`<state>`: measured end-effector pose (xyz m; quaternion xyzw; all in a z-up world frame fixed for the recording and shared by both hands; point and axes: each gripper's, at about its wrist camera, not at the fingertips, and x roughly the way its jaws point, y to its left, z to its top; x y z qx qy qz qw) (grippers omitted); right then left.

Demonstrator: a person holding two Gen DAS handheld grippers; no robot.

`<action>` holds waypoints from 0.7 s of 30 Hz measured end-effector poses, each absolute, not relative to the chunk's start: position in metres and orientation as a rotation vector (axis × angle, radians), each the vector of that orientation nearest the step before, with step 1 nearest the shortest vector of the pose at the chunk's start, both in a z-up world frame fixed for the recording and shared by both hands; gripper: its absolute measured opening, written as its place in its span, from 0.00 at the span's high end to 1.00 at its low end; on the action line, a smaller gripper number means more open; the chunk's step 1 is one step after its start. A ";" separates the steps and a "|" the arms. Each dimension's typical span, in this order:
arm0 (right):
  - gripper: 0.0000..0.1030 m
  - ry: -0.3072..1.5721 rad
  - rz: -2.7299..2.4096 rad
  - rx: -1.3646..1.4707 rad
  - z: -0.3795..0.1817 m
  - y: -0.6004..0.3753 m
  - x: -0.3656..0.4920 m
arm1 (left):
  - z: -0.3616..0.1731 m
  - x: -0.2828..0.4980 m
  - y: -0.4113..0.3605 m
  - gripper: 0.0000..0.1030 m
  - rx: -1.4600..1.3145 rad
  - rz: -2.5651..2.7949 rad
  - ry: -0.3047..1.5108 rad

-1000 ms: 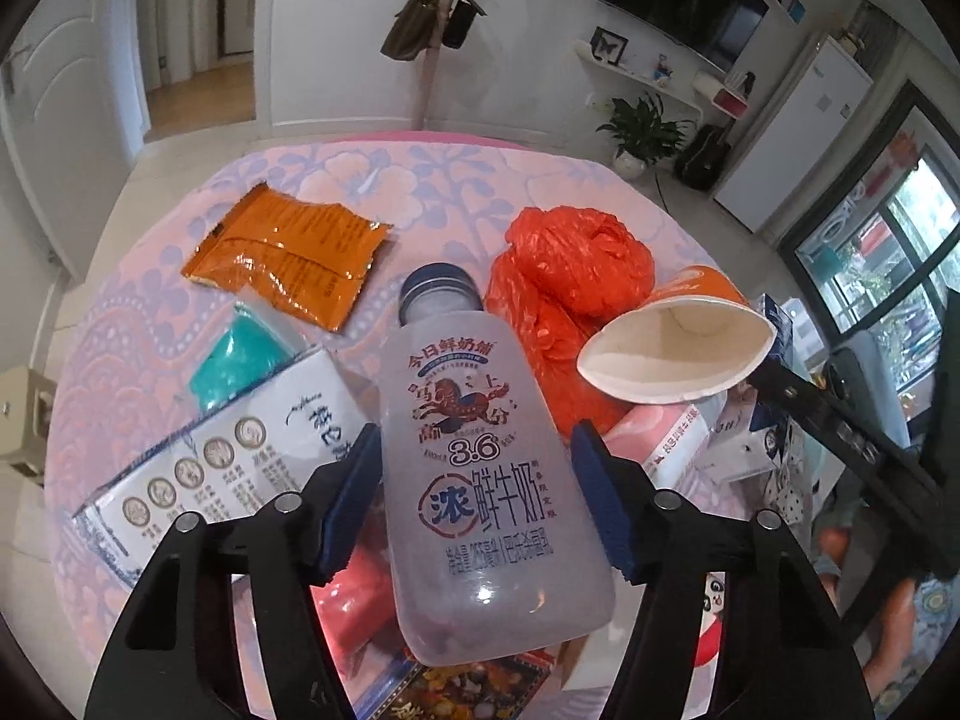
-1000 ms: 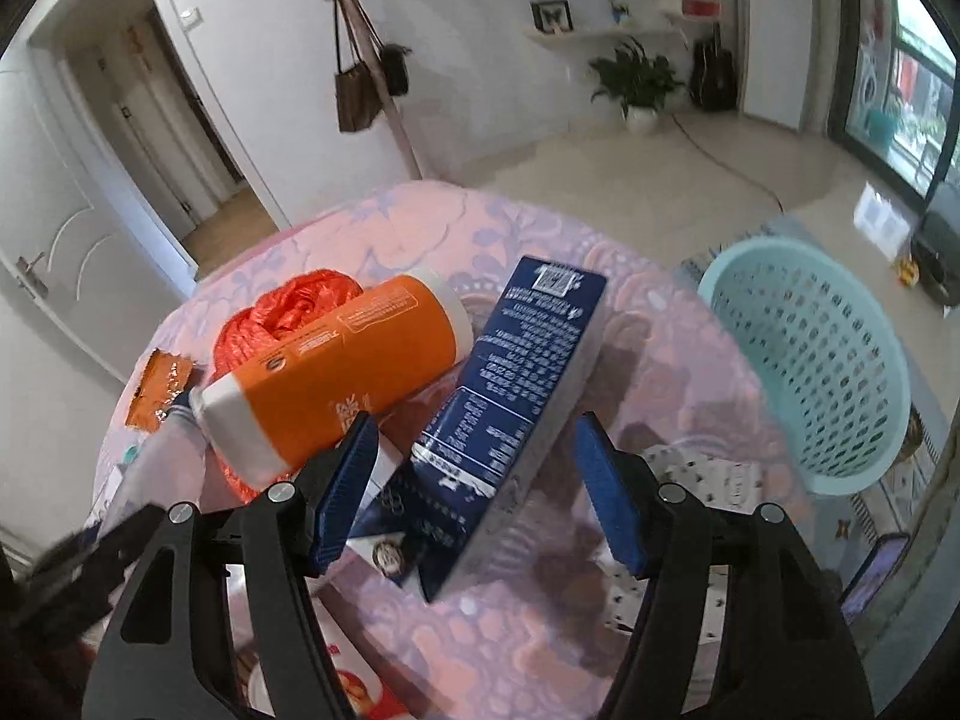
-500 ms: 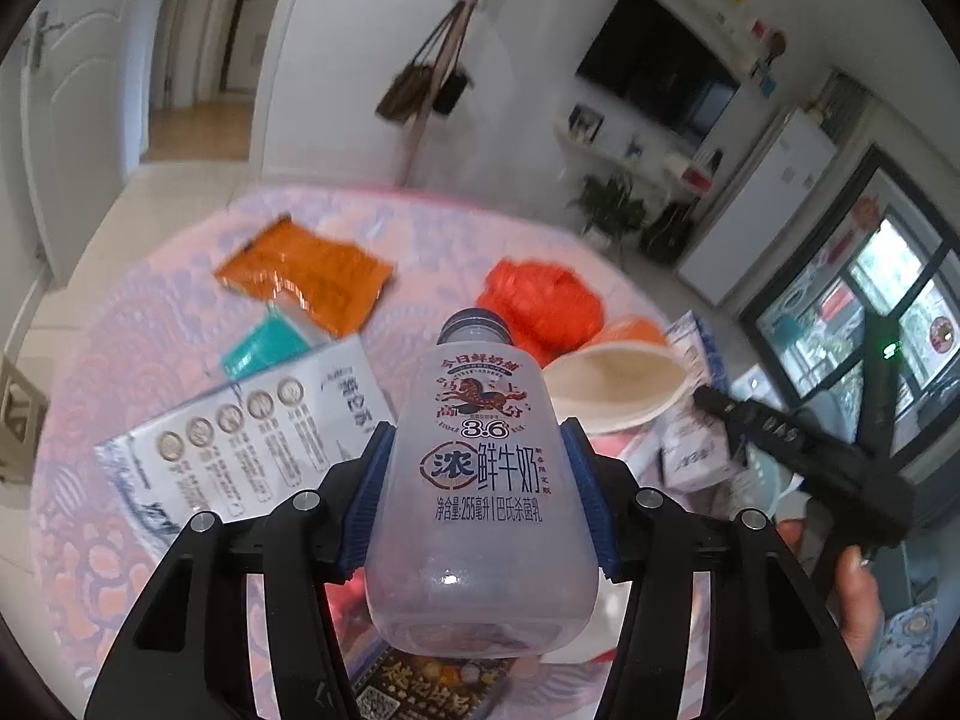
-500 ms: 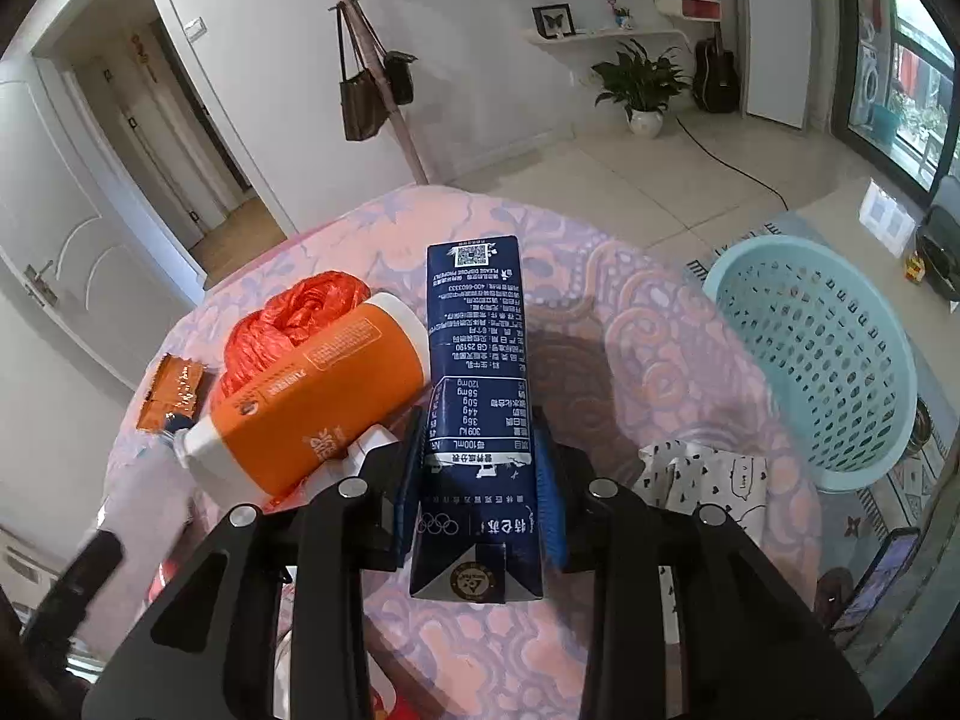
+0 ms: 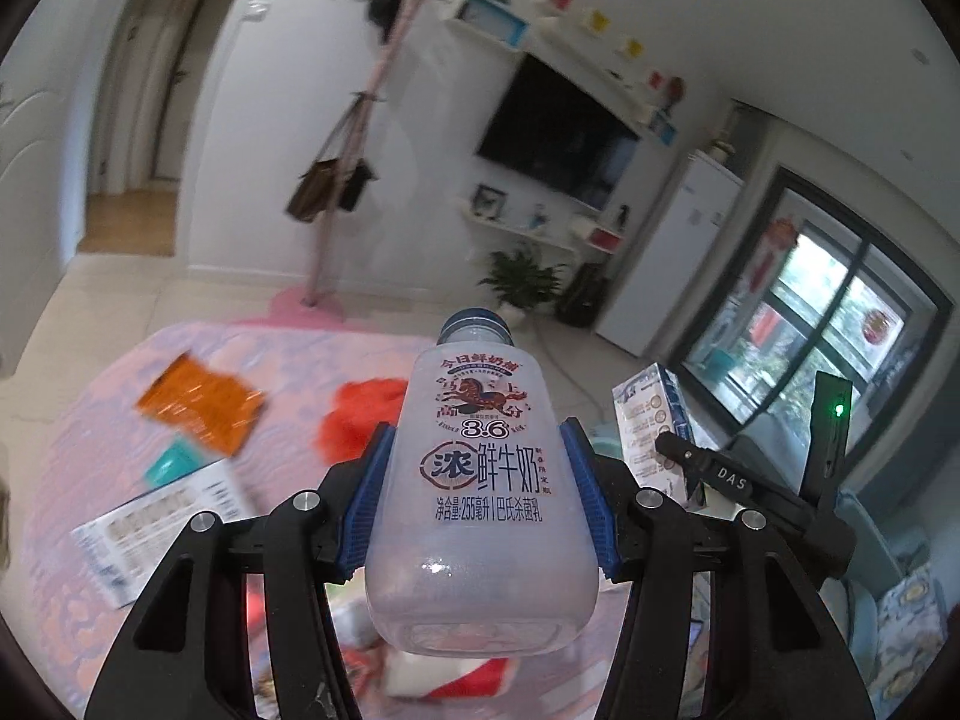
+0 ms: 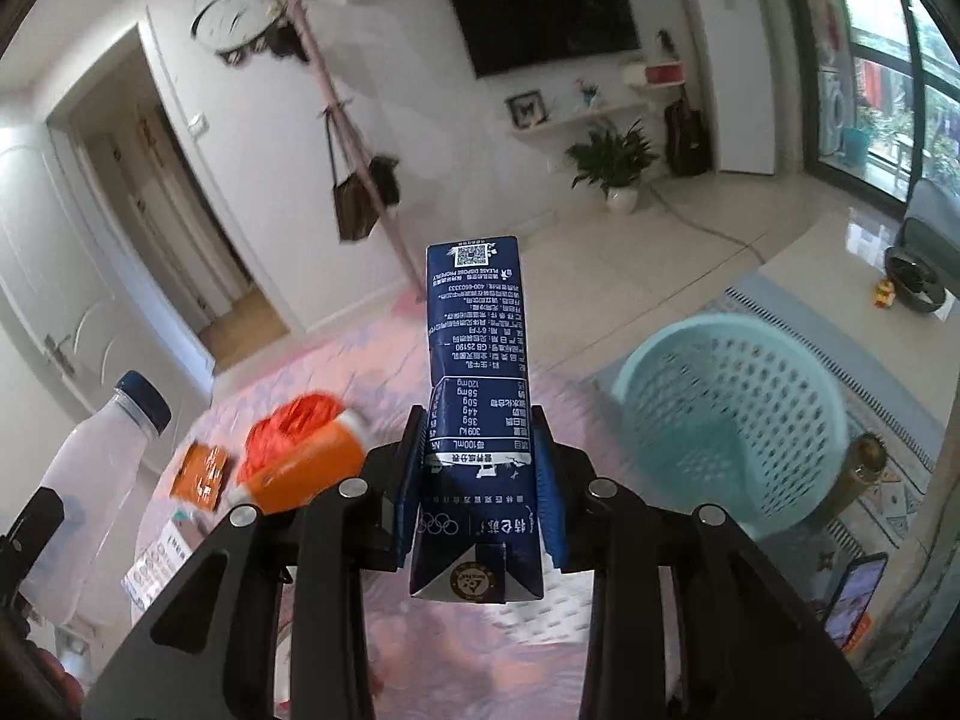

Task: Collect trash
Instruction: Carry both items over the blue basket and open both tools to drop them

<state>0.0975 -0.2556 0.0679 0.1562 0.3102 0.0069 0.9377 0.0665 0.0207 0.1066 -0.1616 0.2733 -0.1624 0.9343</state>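
Note:
My left gripper [image 5: 480,486] is shut on a clear plastic milk bottle [image 5: 483,498] with a blue cap, held up off the table with its neck pointing away. My right gripper [image 6: 477,498] is shut on a dark blue milk carton [image 6: 474,372], lifted above the table [image 6: 372,360]. The carton [image 5: 651,420] and the right gripper's black body also show at the right of the left wrist view. In the right wrist view, the bottle [image 6: 90,468] appears at the left edge. A light blue laundry-style basket [image 6: 738,420] stands on the floor to the right of the table.
On the pink patterned tablecloth [image 5: 90,450] lie an orange foil wrapper [image 5: 201,405], a red plastic bag [image 5: 360,414], a teal packet [image 5: 174,462], a white printed pack [image 5: 174,516] and an orange cup [image 6: 306,468]. A coat stand [image 6: 354,180] is behind the table.
Both grippers closed on their items and rose from the table: the left lifted the bottle, the right lifted the carton and stood it upright. Both views now tilt up toward the room.

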 end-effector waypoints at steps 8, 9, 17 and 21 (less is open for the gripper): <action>0.71 0.576 -0.128 0.395 0.072 -0.350 0.096 | 0.123 0.118 -0.095 0.48 -0.208 -0.512 0.604; 0.71 0.581 -0.149 0.411 0.067 -0.364 0.098 | 0.122 0.125 -0.107 0.48 -0.203 -0.528 0.616; 0.71 0.697 -0.247 0.478 0.000 -0.423 0.126 | 0.047 0.210 -0.212 0.48 -0.175 -0.597 0.843; 0.71 0.783 -0.260 0.511 -0.038 -0.435 0.140 | -0.003 0.233 -0.245 0.48 -0.125 -0.594 0.950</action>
